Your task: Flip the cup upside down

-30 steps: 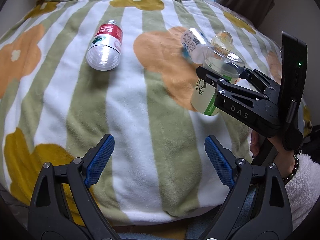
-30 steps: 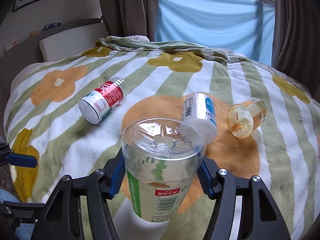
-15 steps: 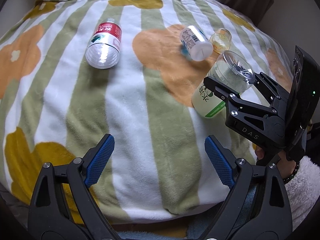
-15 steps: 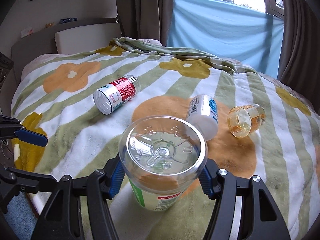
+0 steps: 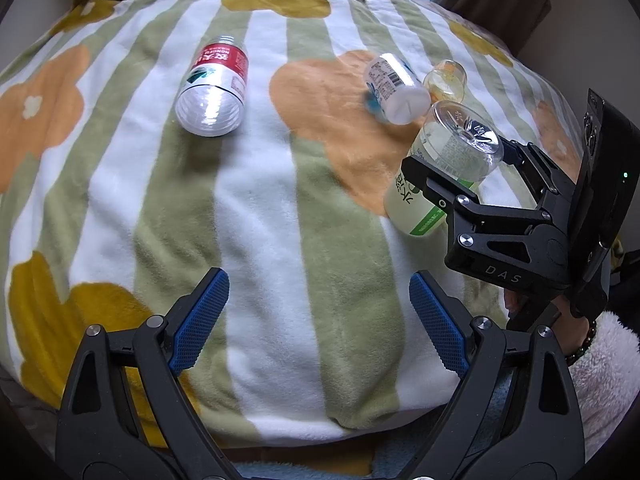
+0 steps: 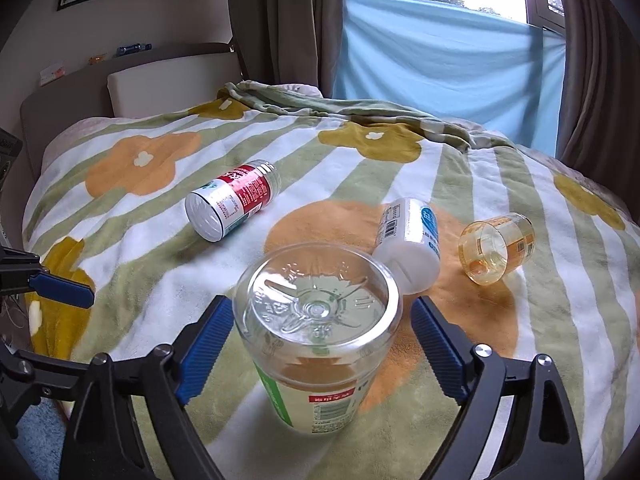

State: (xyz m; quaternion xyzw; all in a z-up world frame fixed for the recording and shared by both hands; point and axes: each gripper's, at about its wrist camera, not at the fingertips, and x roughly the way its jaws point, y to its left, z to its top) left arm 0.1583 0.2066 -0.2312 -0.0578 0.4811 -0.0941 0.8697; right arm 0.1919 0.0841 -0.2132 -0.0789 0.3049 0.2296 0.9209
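A clear plastic cup with a green and white label (image 6: 316,344) stands upside down on the blanket, base up, slightly tilted. It also shows in the left wrist view (image 5: 444,168). My right gripper (image 6: 320,344) is open around it, with a gap between each blue pad and the cup wall. It shows from the side in the left wrist view (image 5: 460,168). My left gripper (image 5: 318,316) is open and empty, near the bed's front edge.
Three other cups lie on their sides on the striped flower blanket (image 5: 280,200): a red-labelled one (image 6: 232,204), a white one with blue print (image 6: 412,240) and a small amber one (image 6: 496,248). Curtains and a window stand behind the bed.
My right gripper has opened and let go of the cup, which now rests on the blanket. The right gripper has pulled back slightly. The left gripper has barely moved.
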